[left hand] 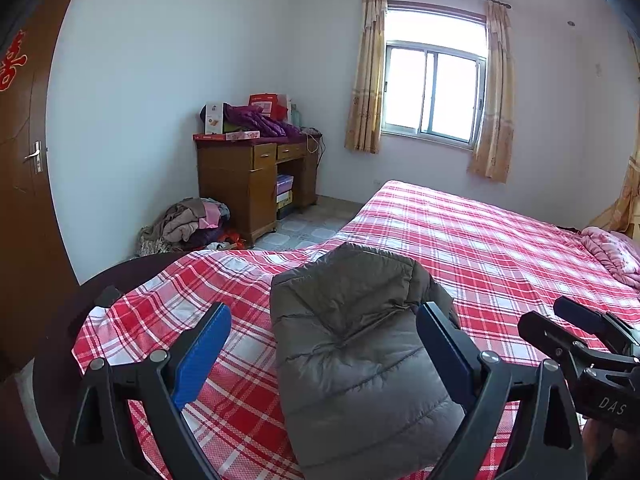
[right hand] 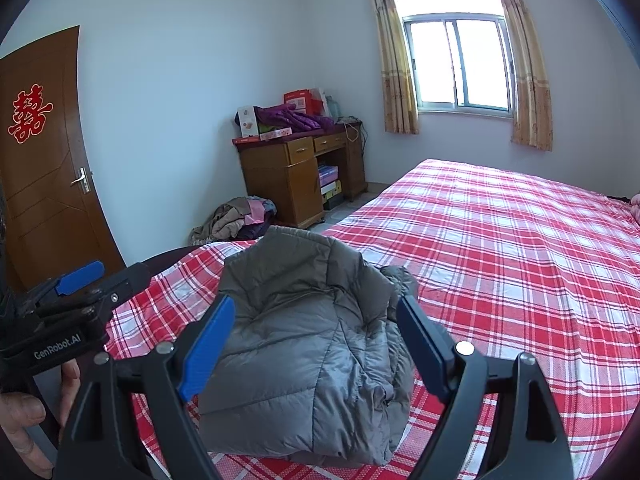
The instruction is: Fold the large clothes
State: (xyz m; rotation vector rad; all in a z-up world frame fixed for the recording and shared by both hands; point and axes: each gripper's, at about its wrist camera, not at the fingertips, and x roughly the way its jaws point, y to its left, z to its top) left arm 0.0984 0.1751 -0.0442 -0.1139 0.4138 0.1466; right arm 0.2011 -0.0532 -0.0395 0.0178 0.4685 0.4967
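A grey quilted puffer jacket (left hand: 352, 344) lies folded into a compact bundle near the corner of the red plaid bed (left hand: 480, 240); it also shows in the right wrist view (right hand: 304, 340). My left gripper (left hand: 324, 320) is open, its blue pads wide apart above the jacket, holding nothing. My right gripper (right hand: 316, 316) is open too, held over the jacket with nothing in it. The right gripper shows at the right edge of the left wrist view (left hand: 580, 332), and the left gripper at the left edge of the right wrist view (right hand: 80, 284).
A wooden desk (left hand: 256, 184) piled with boxes and purple clothing stands at the far wall. A heap of clothes (left hand: 188, 224) lies on the floor beside it. A brown door (right hand: 44, 184) is at left. A pink blanket (left hand: 608, 252) lies at the bed's far right. A curtained window (left hand: 432, 92) is behind.
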